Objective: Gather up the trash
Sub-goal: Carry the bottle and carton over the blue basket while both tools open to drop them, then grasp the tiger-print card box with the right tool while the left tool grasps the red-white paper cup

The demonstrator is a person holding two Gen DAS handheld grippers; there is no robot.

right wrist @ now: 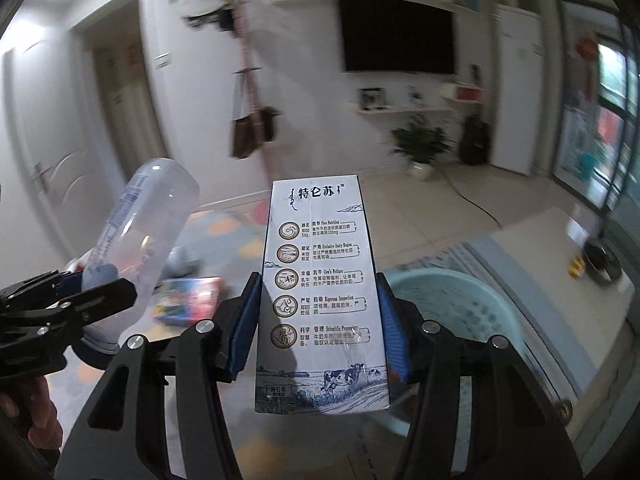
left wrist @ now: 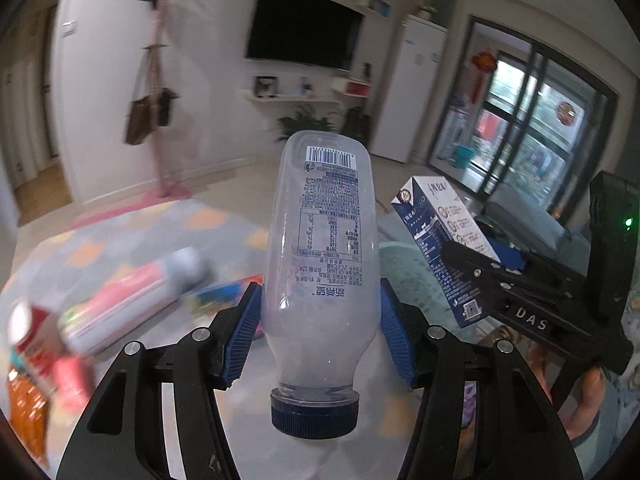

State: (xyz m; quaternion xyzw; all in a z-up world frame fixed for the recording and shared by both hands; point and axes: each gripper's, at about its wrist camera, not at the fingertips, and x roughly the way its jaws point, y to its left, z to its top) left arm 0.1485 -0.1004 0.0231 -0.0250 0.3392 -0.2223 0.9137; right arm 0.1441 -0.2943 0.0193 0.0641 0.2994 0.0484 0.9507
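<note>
My left gripper [left wrist: 320,320] is shut on an empty clear plastic bottle [left wrist: 322,248] with a dark blue cap, held cap toward the camera, raised in the air. My right gripper [right wrist: 316,320] is shut on a blue and white milk carton [right wrist: 318,292], also raised. The carton [left wrist: 440,240] and the right gripper [left wrist: 476,276] show at the right of the left wrist view. The bottle [right wrist: 136,240] and the left gripper [right wrist: 92,300] show at the left of the right wrist view. A pale teal basket [right wrist: 452,304] sits below and just right of the carton.
Blurred litter lies on a patterned mat: a pink and grey tube-like can [left wrist: 132,304], a red and white packet [left wrist: 32,340], an orange wrapper [left wrist: 24,408], a colourful packet [right wrist: 188,296]. A coat stand [right wrist: 252,92], a TV [right wrist: 396,36] and a potted plant [right wrist: 420,144] stand beyond.
</note>
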